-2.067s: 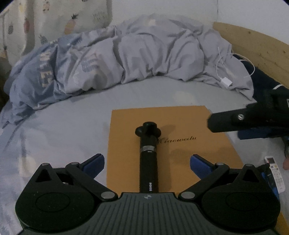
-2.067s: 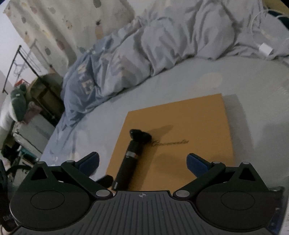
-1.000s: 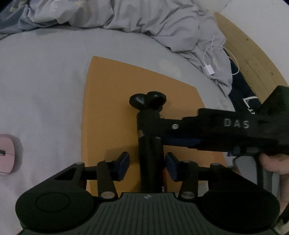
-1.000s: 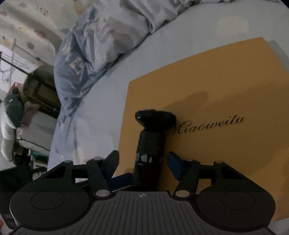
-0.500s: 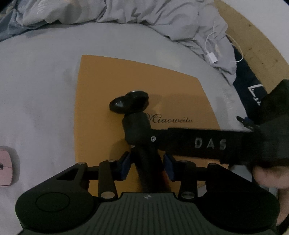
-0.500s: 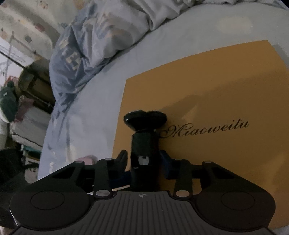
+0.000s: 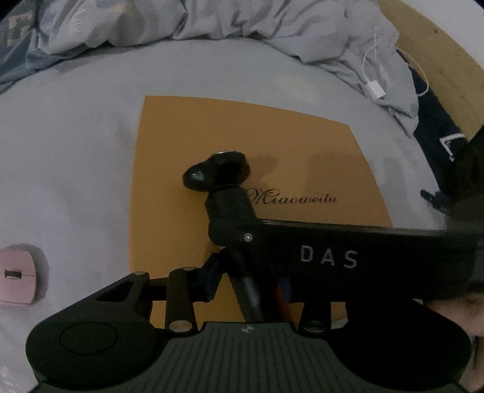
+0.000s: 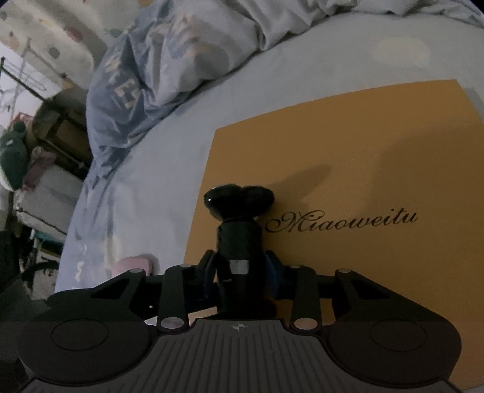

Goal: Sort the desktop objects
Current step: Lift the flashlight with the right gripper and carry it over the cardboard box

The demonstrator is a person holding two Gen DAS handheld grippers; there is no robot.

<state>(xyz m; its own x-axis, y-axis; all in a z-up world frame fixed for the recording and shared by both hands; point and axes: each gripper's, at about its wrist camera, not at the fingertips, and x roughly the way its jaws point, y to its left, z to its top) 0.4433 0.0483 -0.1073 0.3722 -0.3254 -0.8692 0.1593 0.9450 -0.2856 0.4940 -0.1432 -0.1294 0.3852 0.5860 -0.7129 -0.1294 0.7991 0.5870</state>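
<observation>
A black selfie stick (image 7: 225, 187) with a knobbed head is held above an orange box (image 7: 296, 145) lettered "Miaoweitu" on the bed. My left gripper (image 7: 246, 281) is shut on the lower shaft of the stick. My right gripper (image 8: 240, 269) is shut on the stick (image 8: 239, 211) higher up, just below its head. In the left wrist view the right gripper's black body (image 7: 348, 257) marked "DAS" crosses from the right and hides the left gripper's right finger. The orange box (image 8: 378, 169) fills the right of the right wrist view.
A pink mouse (image 7: 18, 278) lies on the pale sheet to the left of the box, and also shows in the right wrist view (image 8: 133, 263). A rumpled duvet (image 7: 211, 21) lies behind. A white charger and cable (image 7: 375, 87) lie by the wooden bed frame (image 7: 438, 45).
Both grippers came down around the stick and closed on it. The stick has lifted and tilted, its head swinging left. The right gripper has slid closer across the left view.
</observation>
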